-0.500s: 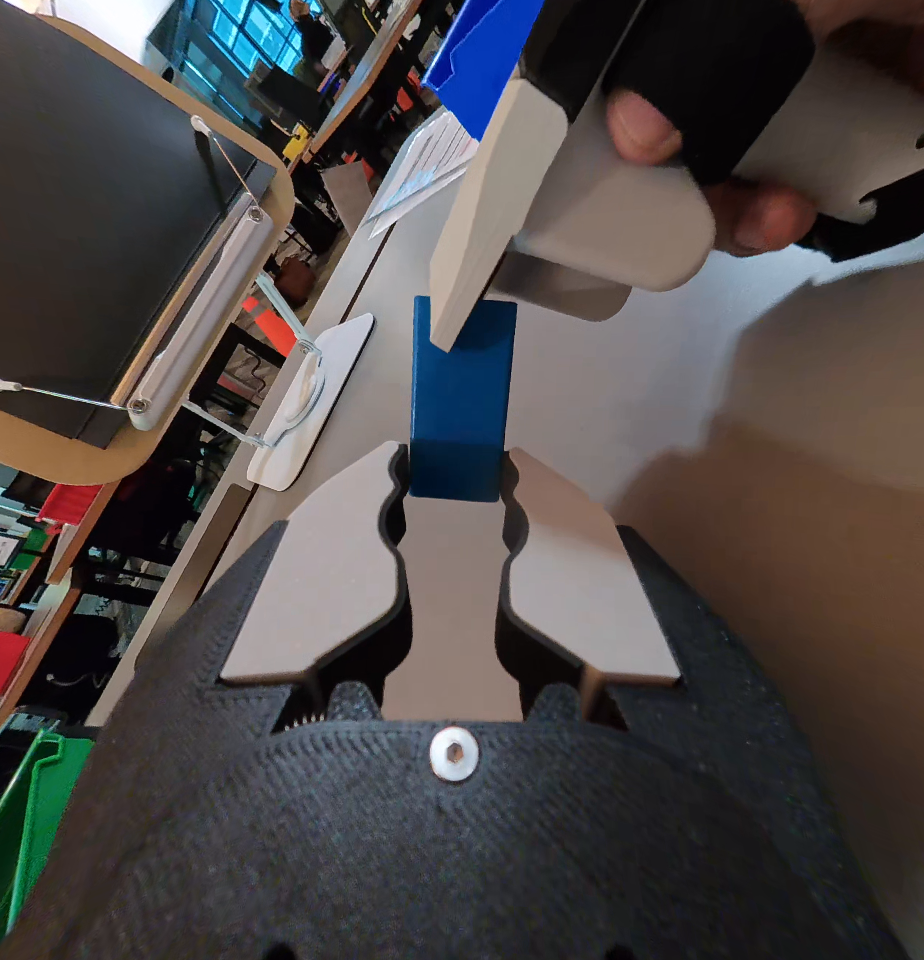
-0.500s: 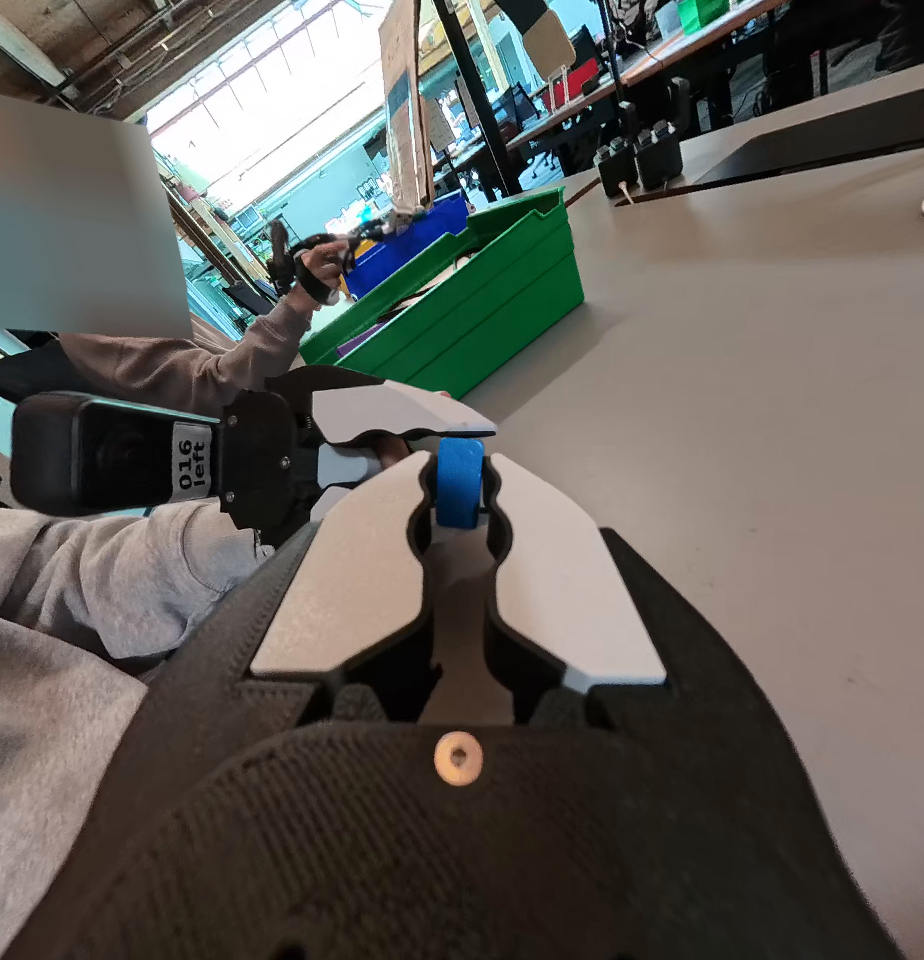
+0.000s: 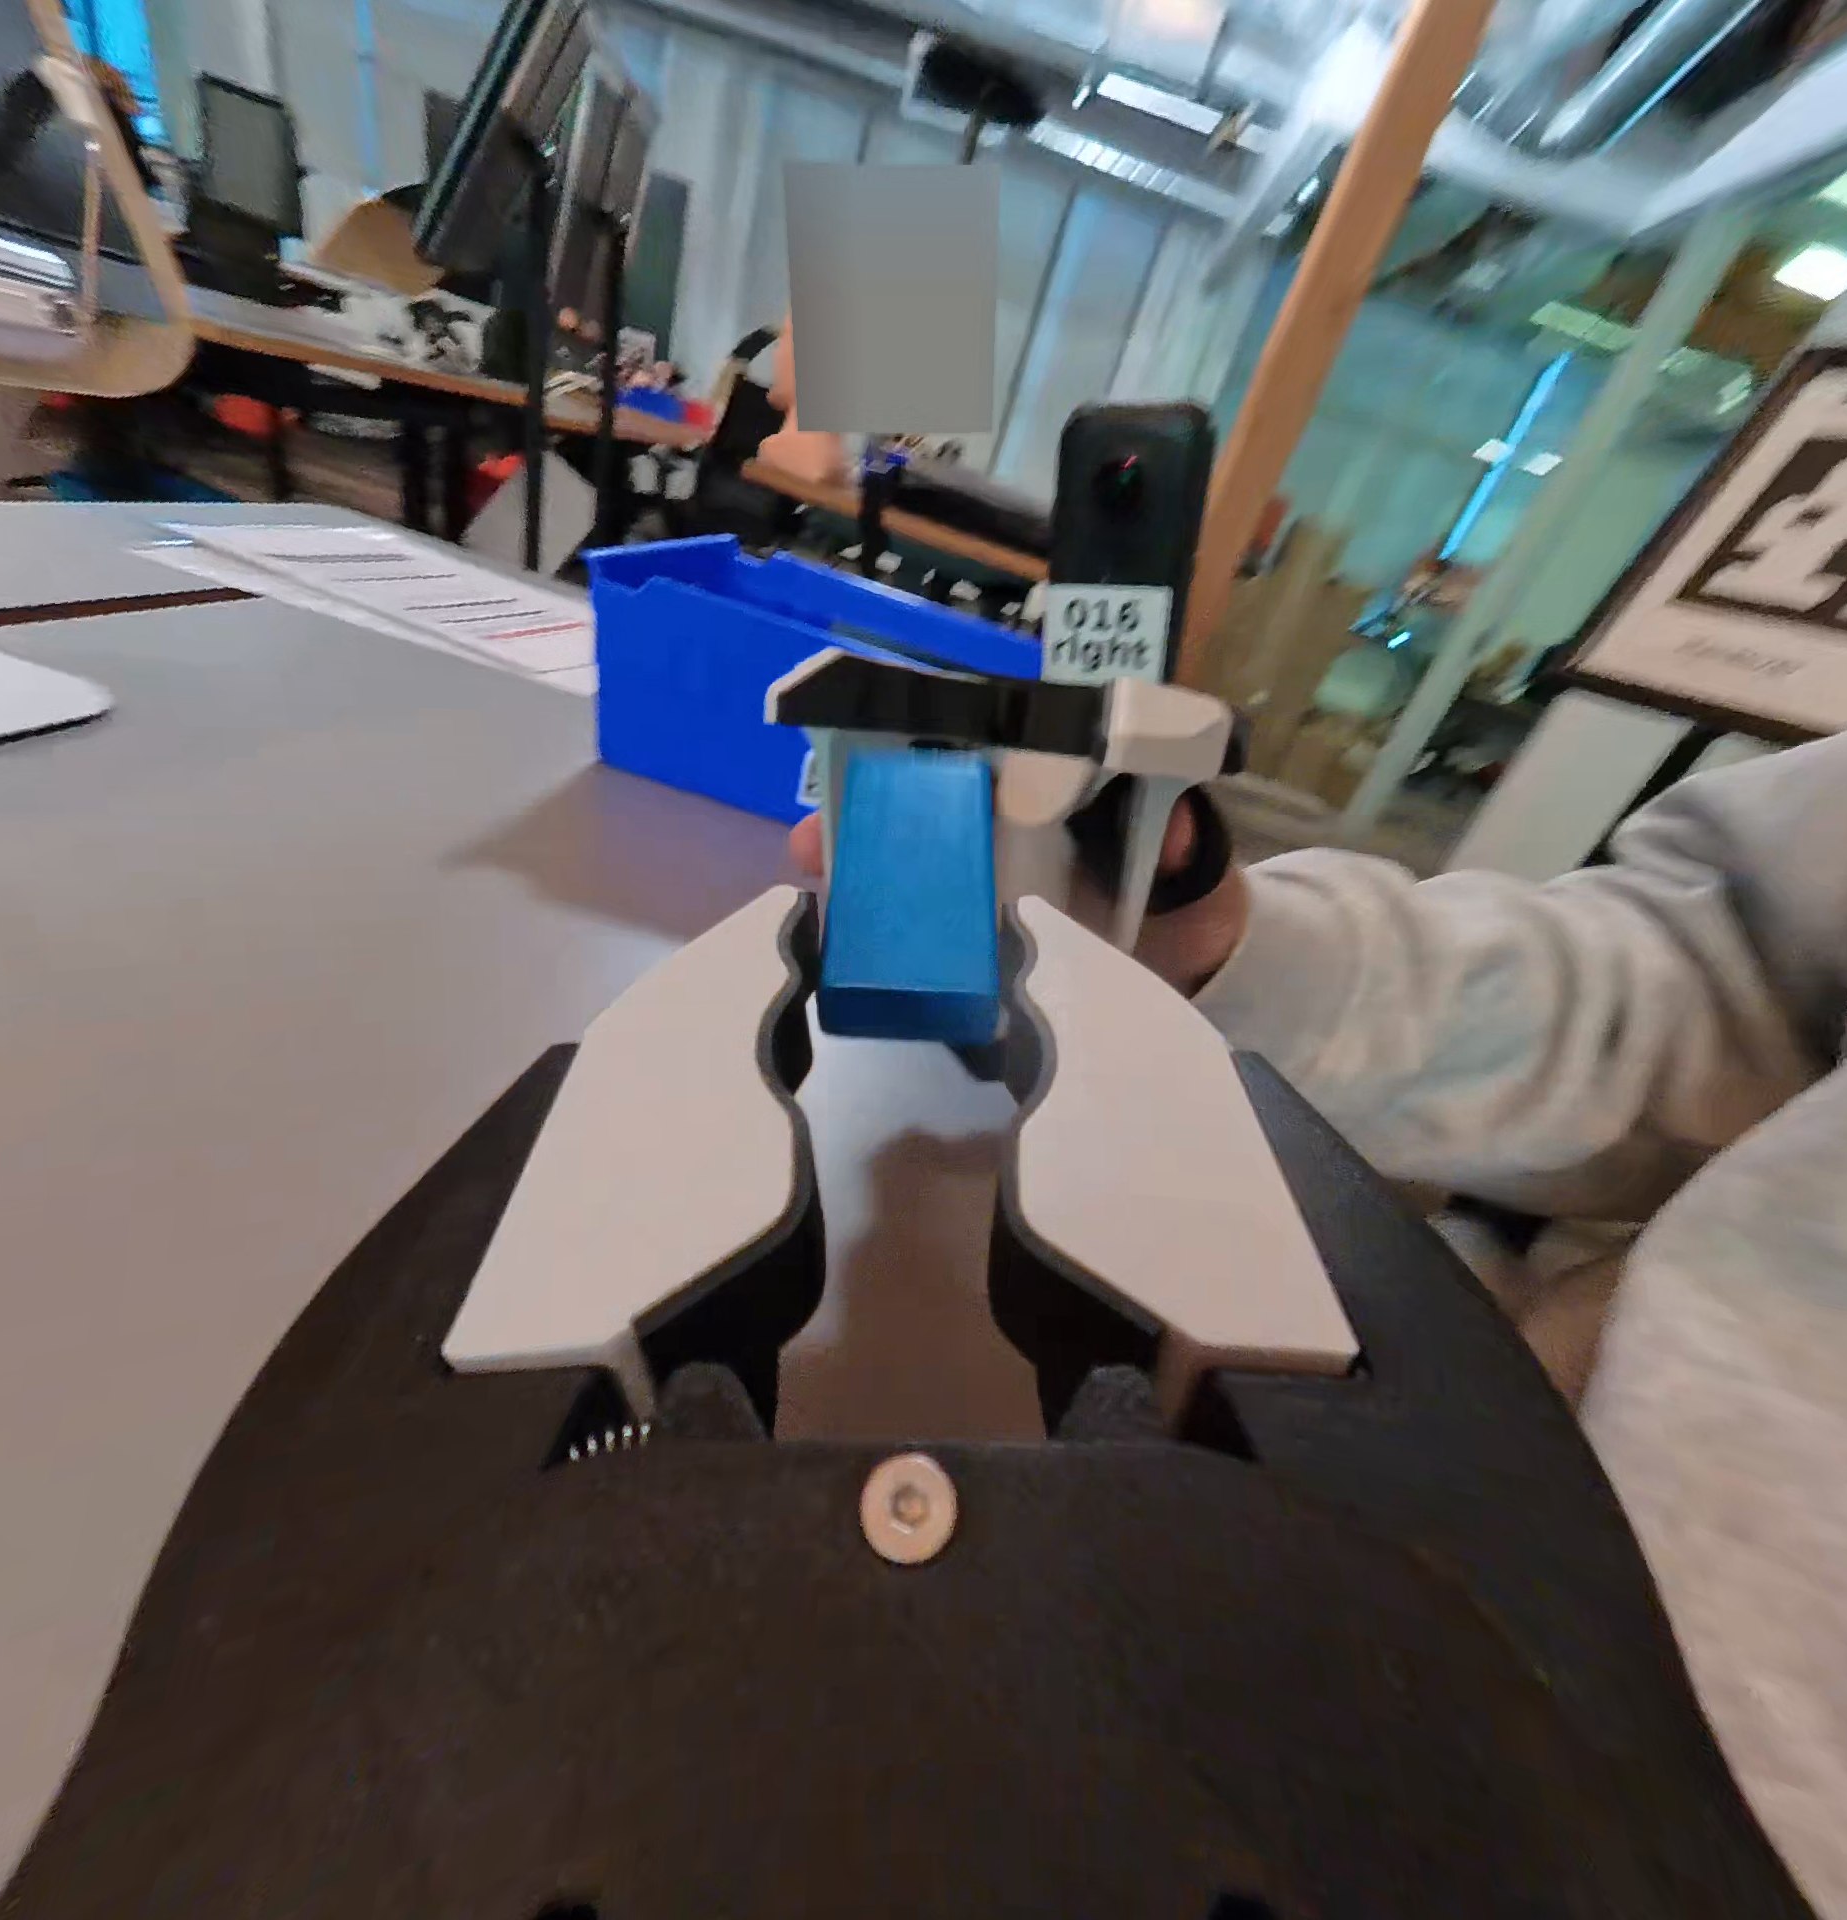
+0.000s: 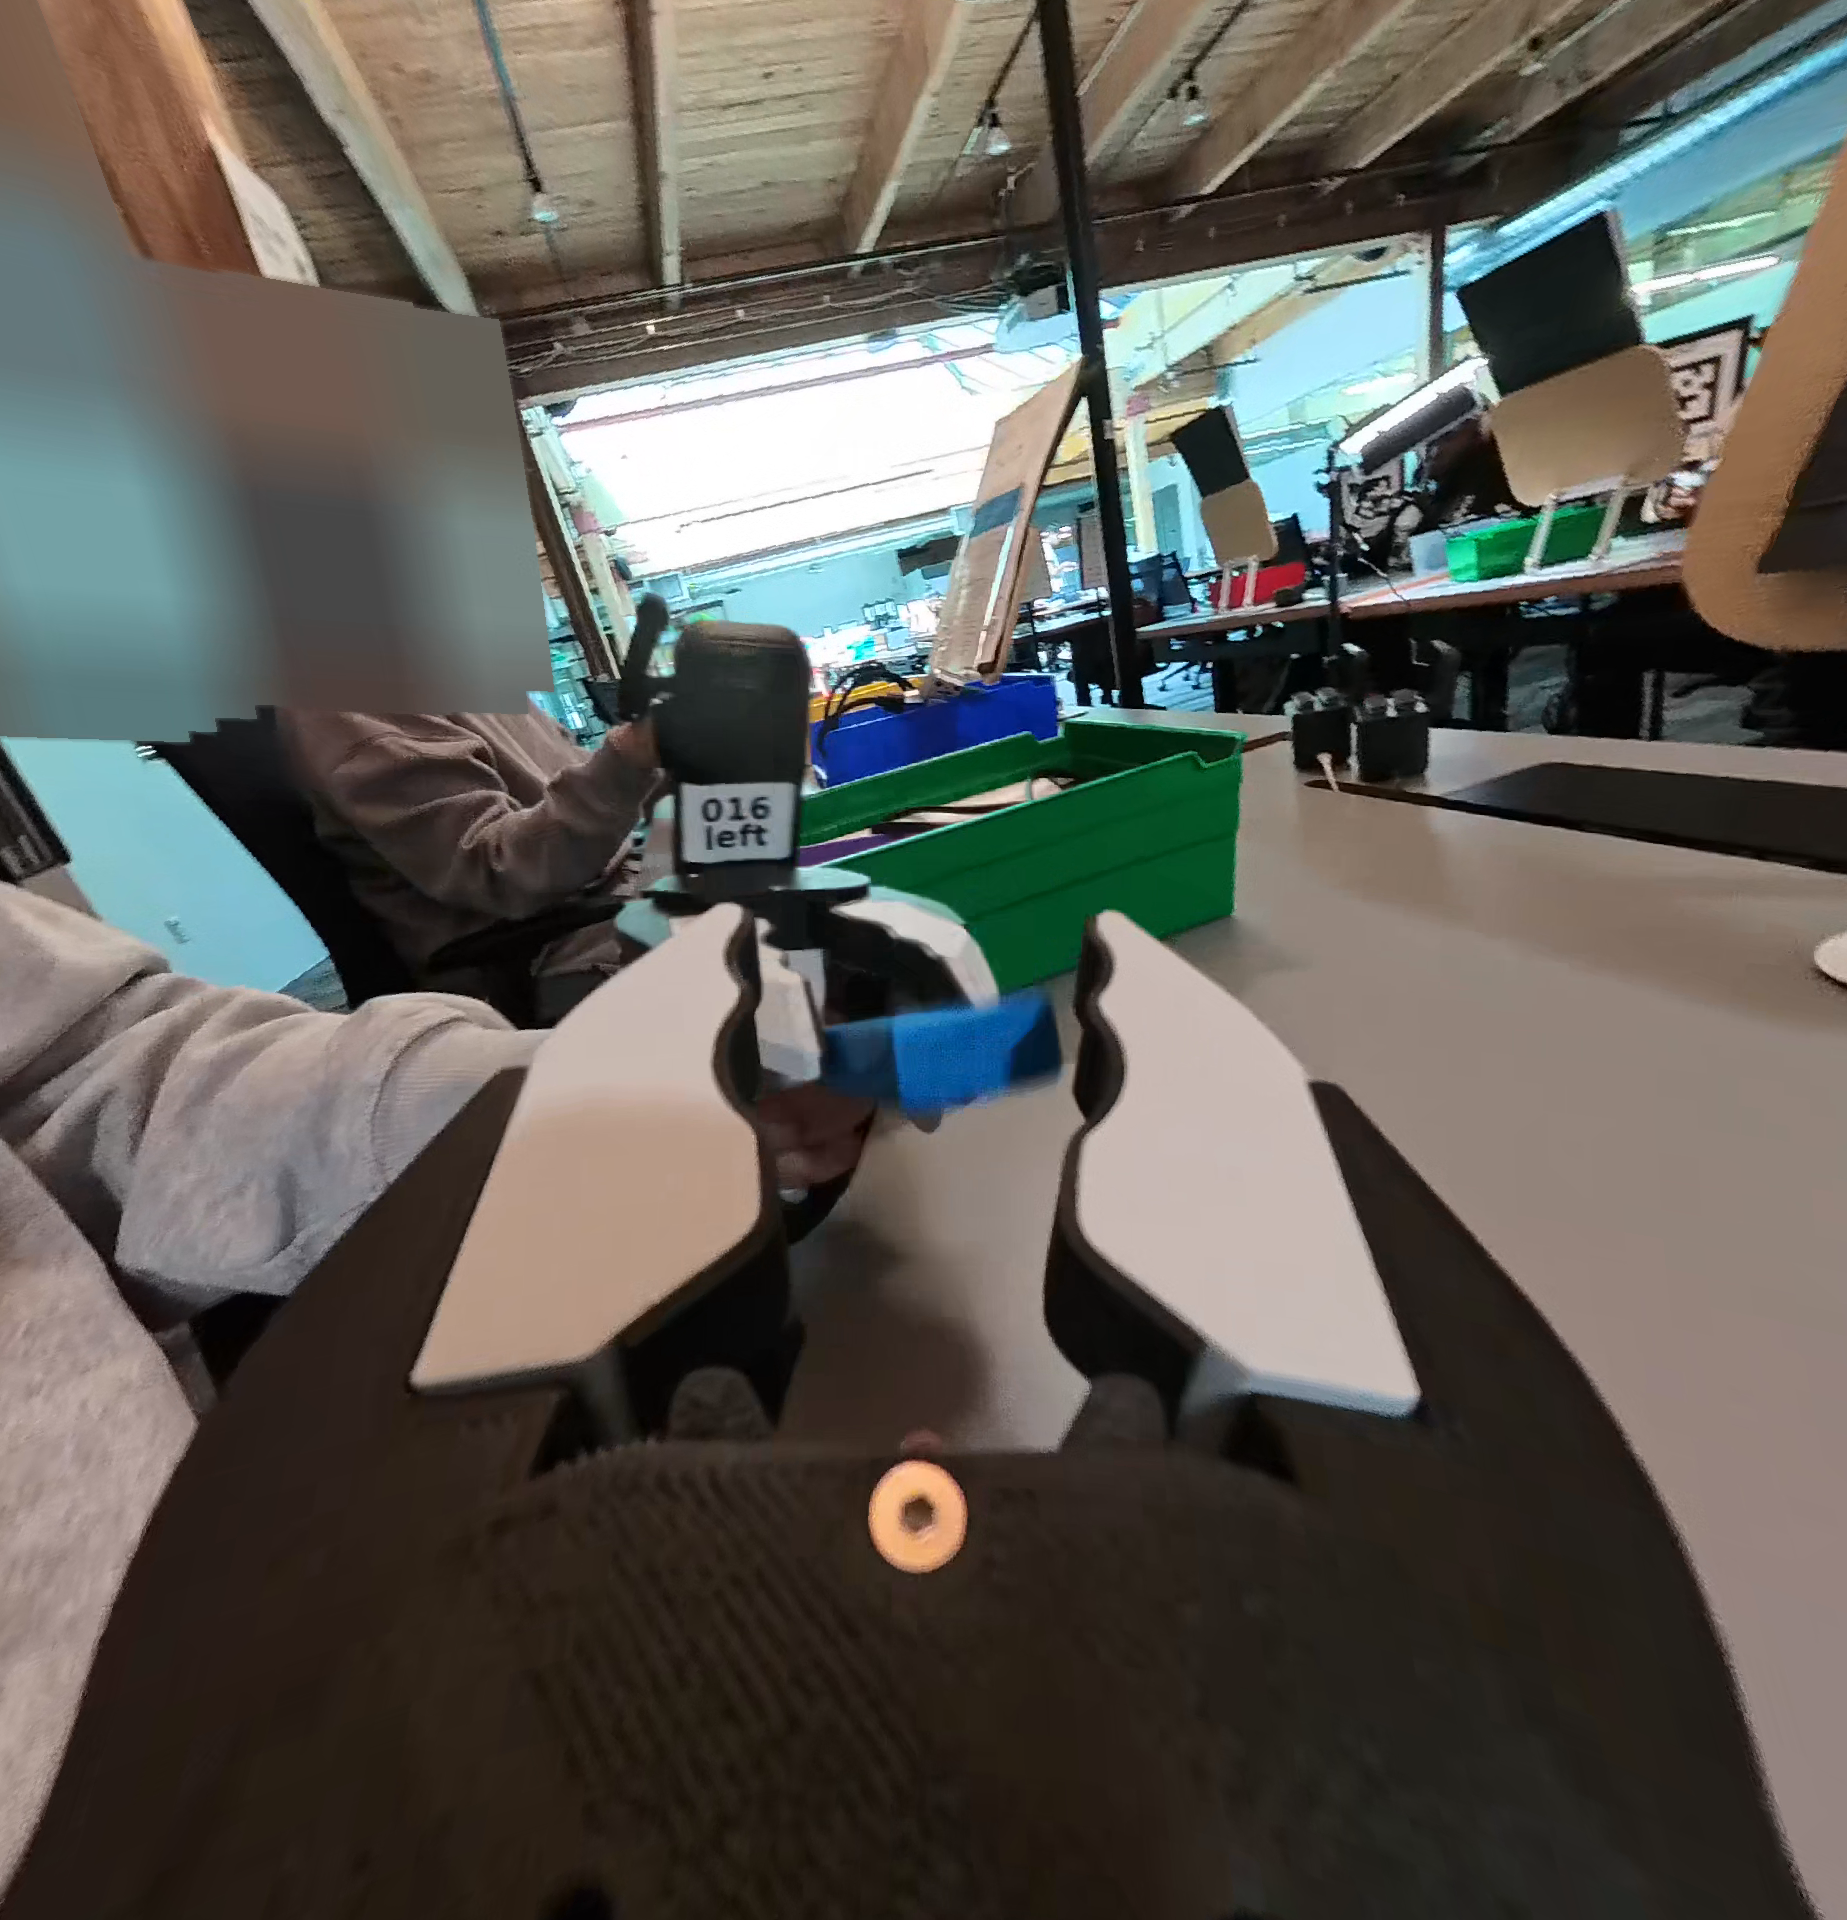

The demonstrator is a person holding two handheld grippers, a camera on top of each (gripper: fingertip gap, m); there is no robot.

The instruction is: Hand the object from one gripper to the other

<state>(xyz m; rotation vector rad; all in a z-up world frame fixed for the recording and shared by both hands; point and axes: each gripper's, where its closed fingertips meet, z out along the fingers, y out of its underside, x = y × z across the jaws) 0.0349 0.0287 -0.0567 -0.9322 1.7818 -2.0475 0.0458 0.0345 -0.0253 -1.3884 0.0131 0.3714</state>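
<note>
The left gripper (image 3: 906, 940) was closed on the near end of the blue block (image 3: 908, 902), its fingers pressing both sides. The block stood out over the grey table (image 3: 275, 883), its far end lying between the spread fingers of the right gripper (image 4: 903, 987), which were wide apart and touched nothing. A grey-sleeved arm (image 3: 1501, 1018) held the right gripper level, facing the left one, with a blue bin (image 3: 690, 686) behind
</note>
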